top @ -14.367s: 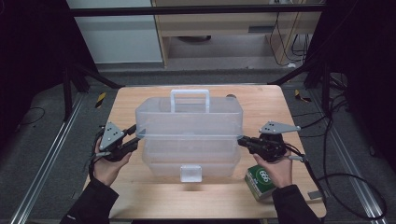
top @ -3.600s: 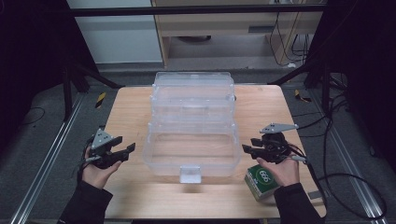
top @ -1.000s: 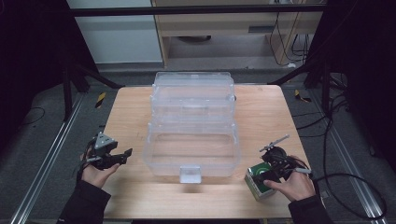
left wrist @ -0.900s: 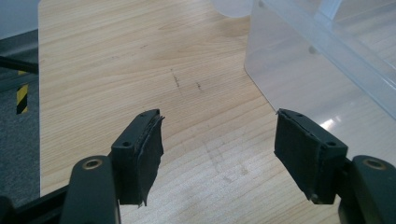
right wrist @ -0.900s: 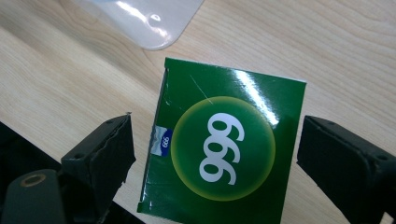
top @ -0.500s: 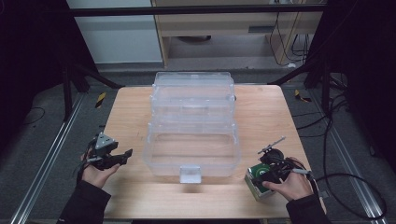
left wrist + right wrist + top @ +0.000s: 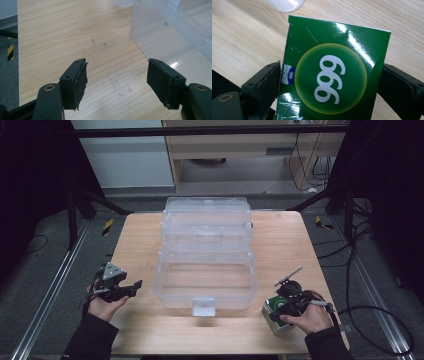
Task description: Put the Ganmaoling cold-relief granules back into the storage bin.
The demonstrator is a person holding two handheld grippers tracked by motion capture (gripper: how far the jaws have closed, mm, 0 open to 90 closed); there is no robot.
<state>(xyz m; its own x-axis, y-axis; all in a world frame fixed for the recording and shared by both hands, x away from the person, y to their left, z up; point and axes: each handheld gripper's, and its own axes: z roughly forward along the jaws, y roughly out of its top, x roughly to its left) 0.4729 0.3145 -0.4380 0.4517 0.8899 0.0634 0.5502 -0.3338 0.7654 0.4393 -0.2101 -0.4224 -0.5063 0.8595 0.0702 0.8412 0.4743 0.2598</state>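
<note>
A green carton [image 7: 273, 314] printed "999" lies flat on the wooden table [image 7: 134, 245] near its front right corner. My right gripper [image 7: 286, 306] is lowered over it. In the right gripper view the carton [image 7: 332, 75] sits between the jaws of my right gripper [image 7: 332, 67], which stands wide open with a jaw close against each side. My left gripper [image 7: 135, 286] is open and holds nothing, hovering at the front left. In the left gripper view, my left gripper [image 7: 116, 67] has bare wood between its jaws.
A large clear plastic tiered box [image 7: 205, 250] stands open in the middle of the table, with its latch [image 7: 203, 306] towards me. Its near left corner [image 7: 170, 37] is just right of the left gripper. Cables [image 7: 360, 310] trail off the right side.
My right gripper has come down and back from beside the clear box onto the green carton. The left gripper has barely moved. Long before, both grippers were at the box's sides.
</note>
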